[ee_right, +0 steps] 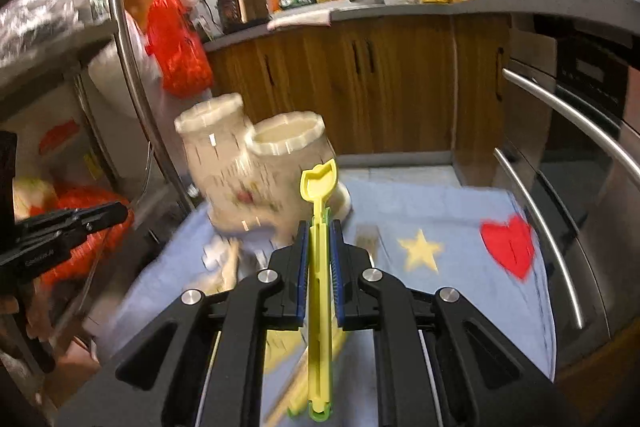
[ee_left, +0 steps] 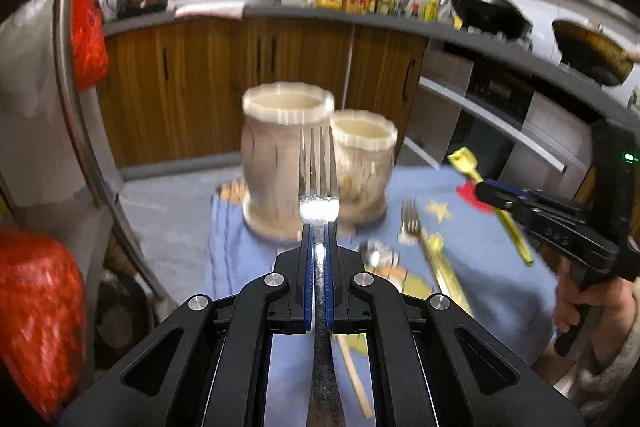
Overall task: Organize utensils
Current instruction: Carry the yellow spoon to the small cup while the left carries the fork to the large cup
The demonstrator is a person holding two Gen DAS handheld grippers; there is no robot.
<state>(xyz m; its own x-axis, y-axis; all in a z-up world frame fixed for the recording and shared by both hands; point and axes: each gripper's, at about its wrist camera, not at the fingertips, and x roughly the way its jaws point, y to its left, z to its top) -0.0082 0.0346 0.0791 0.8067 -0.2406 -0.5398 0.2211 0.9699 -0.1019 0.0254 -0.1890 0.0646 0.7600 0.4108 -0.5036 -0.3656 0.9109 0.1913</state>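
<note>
My left gripper (ee_left: 319, 225) is shut on a steel fork (ee_left: 318, 183), whose tines point up in front of a cream twin-cup utensil holder (ee_left: 276, 147). My right gripper (ee_right: 319, 223) is shut on a yellow plastic utensil (ee_right: 319, 187) with a shovel-like head. In the left wrist view the right gripper (ee_left: 480, 189) shows at the right edge, lifted above the table and carrying the yellow plastic utensil (ee_left: 466, 165). The same utensil holder (ee_right: 256, 163) stands left of centre in the right wrist view. On the blue cloth (ee_left: 480, 267) lie a second fork (ee_left: 410, 223), a spoon (ee_left: 372, 253) and a gold-handled piece (ee_left: 444, 267).
The cloth (ee_right: 452, 211) bears a yellow star (ee_right: 420, 247) and a red heart (ee_right: 510, 247). A steel oven front (ee_right: 580, 187) with bar handles stands close on the right. A curved metal pole (ee_left: 76, 115) and red bags (ee_left: 40, 311) crowd the left. Wooden cabinets (ee_left: 224, 67) lie behind.
</note>
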